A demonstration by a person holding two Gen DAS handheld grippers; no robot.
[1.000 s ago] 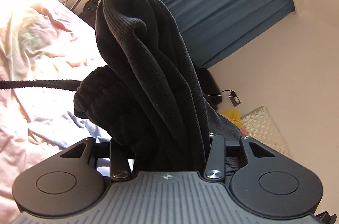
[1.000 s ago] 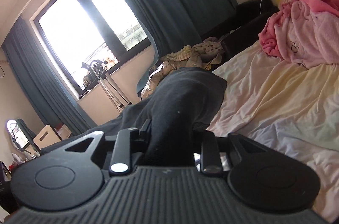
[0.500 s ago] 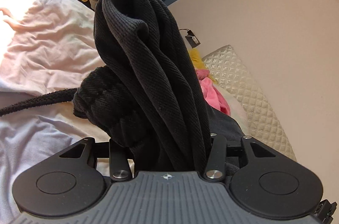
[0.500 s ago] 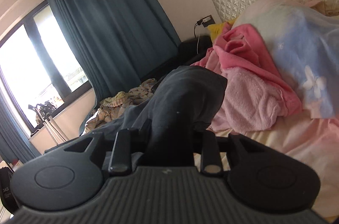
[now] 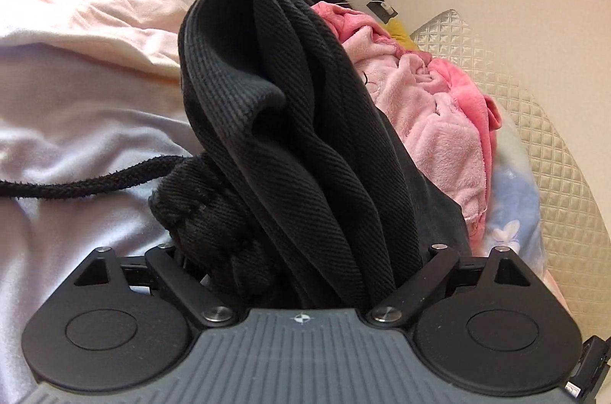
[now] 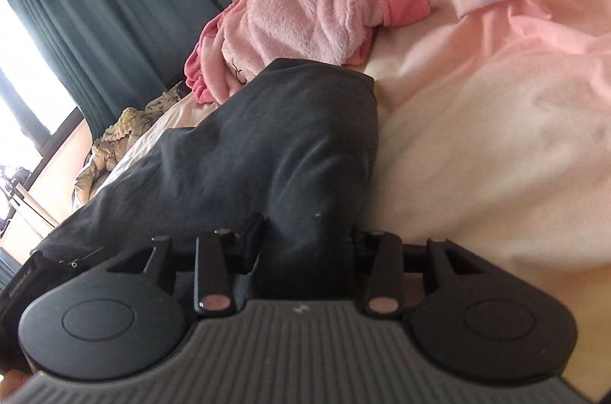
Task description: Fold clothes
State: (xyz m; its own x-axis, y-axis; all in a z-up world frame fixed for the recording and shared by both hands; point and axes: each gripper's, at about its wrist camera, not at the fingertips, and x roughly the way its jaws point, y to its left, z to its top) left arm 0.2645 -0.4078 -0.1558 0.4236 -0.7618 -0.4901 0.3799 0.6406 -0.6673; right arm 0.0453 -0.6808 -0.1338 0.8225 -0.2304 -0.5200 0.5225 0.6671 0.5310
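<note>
Black garment bunched between both grippers' just-widened fingers, left gripper spread wide, right gripper partly apart, over bed.

Matte black left tool: ribbed grey housing, small cross emblem, two round black discs, silver pivot screws on slanted link bars. Same build on right tool; white lettering at left edge, possibly a brand name.

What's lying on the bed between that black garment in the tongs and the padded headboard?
A heap of pink fleece clothes fills that stretch, between the black garment and the quilted headboard. The left wrist view shows it best.
</note>
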